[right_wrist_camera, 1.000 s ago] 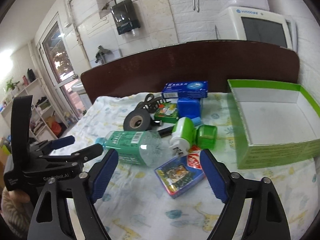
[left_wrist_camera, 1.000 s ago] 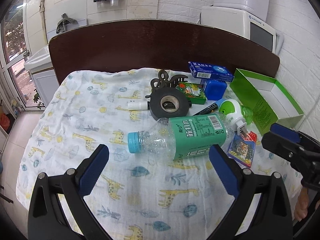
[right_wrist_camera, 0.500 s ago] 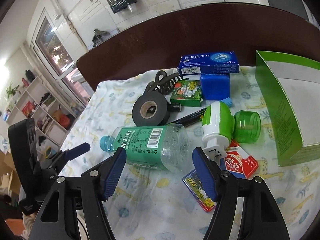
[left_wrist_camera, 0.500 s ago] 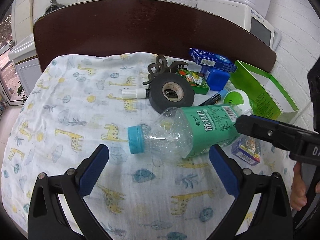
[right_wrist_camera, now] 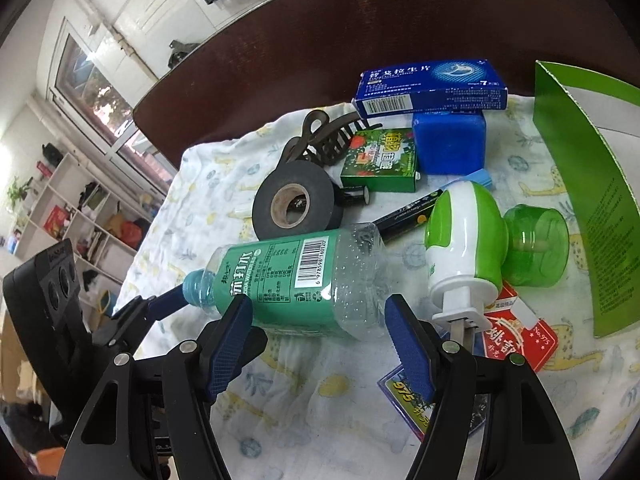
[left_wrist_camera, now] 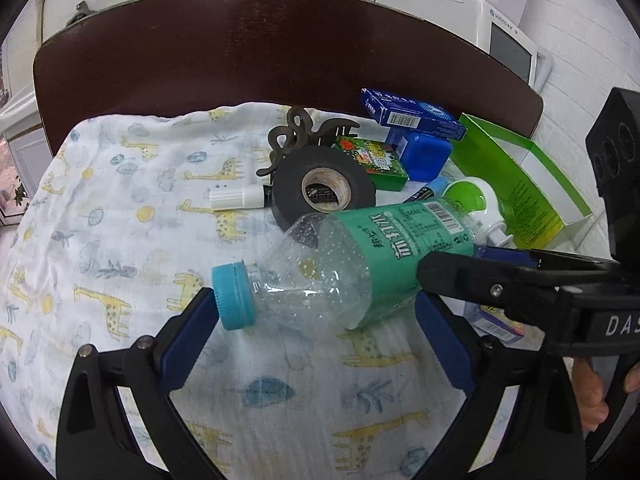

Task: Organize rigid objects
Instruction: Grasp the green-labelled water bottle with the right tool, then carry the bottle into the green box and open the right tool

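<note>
The plastic bottle (right_wrist_camera: 304,280) lies on its side on the giraffe-print cloth (left_wrist_camera: 120,208), just in front of the tape roll (right_wrist_camera: 294,204) and beside the green-and-white plug-in device (right_wrist_camera: 464,240). The right gripper (right_wrist_camera: 318,344) has its jaws wide apart on either side of the bottle's labelled body — nothing is held yet. The left gripper (left_wrist_camera: 316,324) is likewise spread wide, one finger (left_wrist_camera: 188,336) just beside the blue cap (left_wrist_camera: 234,296); whether it touches the cap is hard to tell through the fisheye.

The step in hand looks like picking up the bottle for the green box (right_wrist_camera: 592,168). Close on the middle of the label, squarely across the body. The thin, empty shell will likely buckle, so squeeze gently — and lift straight up to avoid nudging the plug-in device and the card packs (right_wrist_camera: 516,340).
</note>
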`<state>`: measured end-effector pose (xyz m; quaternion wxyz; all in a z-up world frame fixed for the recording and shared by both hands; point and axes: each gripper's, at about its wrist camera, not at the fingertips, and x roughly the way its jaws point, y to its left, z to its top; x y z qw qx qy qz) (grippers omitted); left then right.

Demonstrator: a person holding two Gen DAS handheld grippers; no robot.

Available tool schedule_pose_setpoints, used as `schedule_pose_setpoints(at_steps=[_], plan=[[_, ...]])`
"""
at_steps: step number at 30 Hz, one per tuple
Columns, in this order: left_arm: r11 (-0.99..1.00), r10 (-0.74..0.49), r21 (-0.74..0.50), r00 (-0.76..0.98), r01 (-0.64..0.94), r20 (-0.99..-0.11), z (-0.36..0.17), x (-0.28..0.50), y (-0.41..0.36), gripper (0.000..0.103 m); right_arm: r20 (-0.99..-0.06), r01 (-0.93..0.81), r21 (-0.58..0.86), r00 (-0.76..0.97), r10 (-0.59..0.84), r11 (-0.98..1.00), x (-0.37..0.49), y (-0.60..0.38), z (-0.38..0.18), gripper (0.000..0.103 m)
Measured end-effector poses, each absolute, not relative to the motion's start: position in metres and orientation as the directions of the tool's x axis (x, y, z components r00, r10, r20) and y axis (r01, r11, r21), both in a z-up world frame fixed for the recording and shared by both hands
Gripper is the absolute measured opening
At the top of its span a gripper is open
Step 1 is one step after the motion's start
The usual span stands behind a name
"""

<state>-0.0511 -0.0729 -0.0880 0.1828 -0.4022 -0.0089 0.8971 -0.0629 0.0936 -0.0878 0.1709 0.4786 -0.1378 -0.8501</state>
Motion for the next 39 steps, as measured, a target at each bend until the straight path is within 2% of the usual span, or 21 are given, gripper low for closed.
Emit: schedule_pose_setpoints(at_steps=[6,15,18,24,33,39], plan=[[-0.941,0.299,-0.112,-0.63,-0.319,-0.717,-0.079,-0.046,-0.069,0.09,-0.765,0.179,0.355,-0.508,-0.396,-0.917,-0.061,0.091,-0.084,0.071],[-0.947,0.268,-0.065,-0.661,-0.315,-0.701,-0.06,-0.031,-0.055,0.09,-0.73,0.21,0.364,-0.541,-0.418,-0.908,-0.049,0.101,-0.069,0.071],[-0.948,0.266,-0.058,-0.682,-0.311,-0.682,-0.049,-0.024,-0.052,0.09,-0.718,0.216,0.368,-0.552,-0.424,-0.904,-0.043,0.107,-0.063,0.066],[-0.945,0.262,-0.023,-0.712,-0.327,-0.651,-0.03,-0.015,-0.038,0.09,-0.678,0.239,0.353,-0.601,-0.423,-0.905,-0.029,0.114,-0.047,0.066],[-0.916,0.302,0.027,-0.732,-0.401,-0.611,-0.005,-0.011,0.004,0.09,-0.618,0.207,0.36,-0.678,-0.399,-0.909,-0.011,0.148,-0.025,0.066],[-0.87,0.362,0.061,-0.718,-0.489,-0.595,0.009,-0.014,0.059,0.09,-0.578,0.149,0.341,-0.745,-0.332,-0.928,-0.002,0.189,-0.009,0.066]])
